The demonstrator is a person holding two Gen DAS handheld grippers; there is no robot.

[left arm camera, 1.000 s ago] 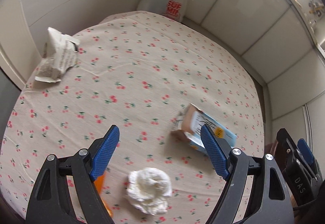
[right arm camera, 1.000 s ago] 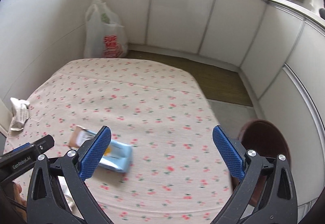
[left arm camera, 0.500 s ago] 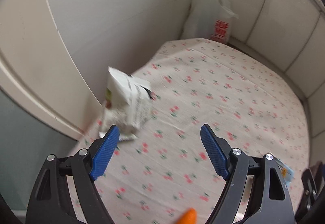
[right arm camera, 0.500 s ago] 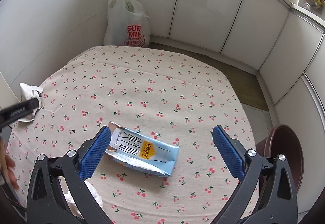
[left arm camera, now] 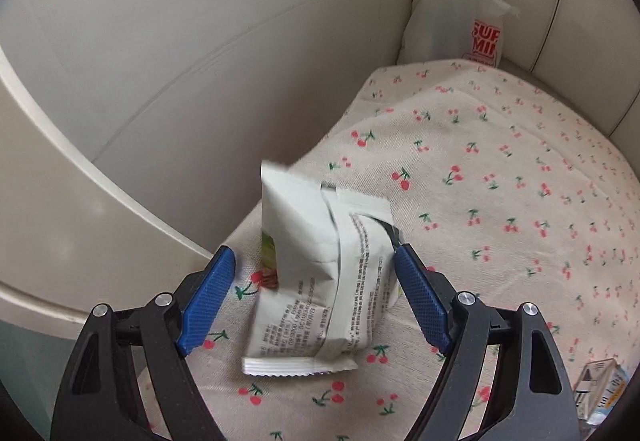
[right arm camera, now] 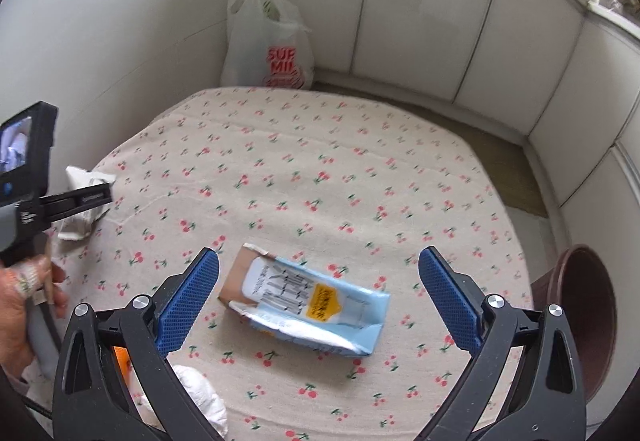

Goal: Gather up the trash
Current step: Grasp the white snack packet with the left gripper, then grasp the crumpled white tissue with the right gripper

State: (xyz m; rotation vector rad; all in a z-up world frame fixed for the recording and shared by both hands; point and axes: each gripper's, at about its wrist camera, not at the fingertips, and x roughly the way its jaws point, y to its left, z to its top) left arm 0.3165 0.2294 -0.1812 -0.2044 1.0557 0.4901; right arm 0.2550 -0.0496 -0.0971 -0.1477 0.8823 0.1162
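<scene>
1. Since a second ago your left hand-held gripper (left arm camera: 314, 283) has swung from the tissue wad to the crumpled white snack wrapper (left arm camera: 320, 273) at the bench's wall-side edge; its jaws stand wide open and straddle the wrapper, gripping nothing.
2. Your right hand-held gripper (right arm camera: 318, 295) has come in over the flattened blue drink carton (right arm camera: 306, 303), mid-bench on the cherry-print cloth (right arm camera: 320, 145); jaws open, empty.
3. Left step: come down until both pads flank the wrapper's folded body, not its upstanding flap, then close. It is light and will likely skid; do not nudge it off the edge.
4. Avoid pinching the cloth with the lower pad.
5. Tissue wad (right arm camera: 200, 397) and an orange scrap (right arm camera: 120, 361) lie near you, uncollected.
6. White plastic bag (right arm camera: 266, 37) stands beyond the far edge, likely the drop point.
</scene>
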